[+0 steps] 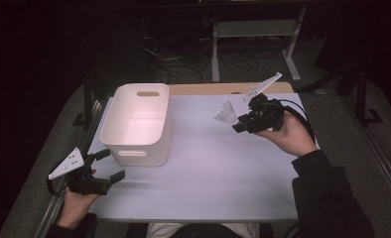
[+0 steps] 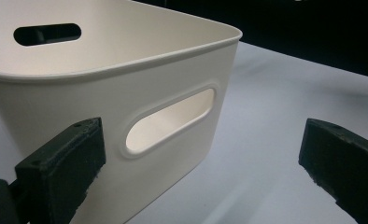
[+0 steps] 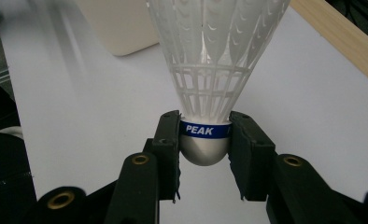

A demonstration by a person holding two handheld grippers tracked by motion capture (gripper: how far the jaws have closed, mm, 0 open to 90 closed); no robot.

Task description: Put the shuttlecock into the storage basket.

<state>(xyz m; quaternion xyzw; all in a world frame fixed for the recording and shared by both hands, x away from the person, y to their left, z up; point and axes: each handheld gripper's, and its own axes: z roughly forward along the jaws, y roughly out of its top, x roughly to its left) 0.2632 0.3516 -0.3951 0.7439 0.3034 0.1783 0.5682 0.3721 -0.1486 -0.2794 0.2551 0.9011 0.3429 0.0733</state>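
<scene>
The right gripper [image 1: 240, 122] has its jaws clamped on the shuttlecock [image 3: 209, 70] at the cork, held above the table [image 1: 223, 173] near its far right corner — skirt pointing toward the bin [image 1: 134, 151] at the far left. The left gripper [image 1: 106, 167], jaws apart and empty, waits just beside the bin's near wall.

1. We take the bin [image 1: 136, 124] as our landmark; it stands on the counter [image 1: 213, 168], toward its left side.
2. The left tongs [image 1: 106, 166] sit just before the bin's near left corner.
3. The right tongs [image 1: 239, 121] hang well to the bin's right, above the counter, with a shuttlecock [image 3: 215, 56] between them.
</scene>
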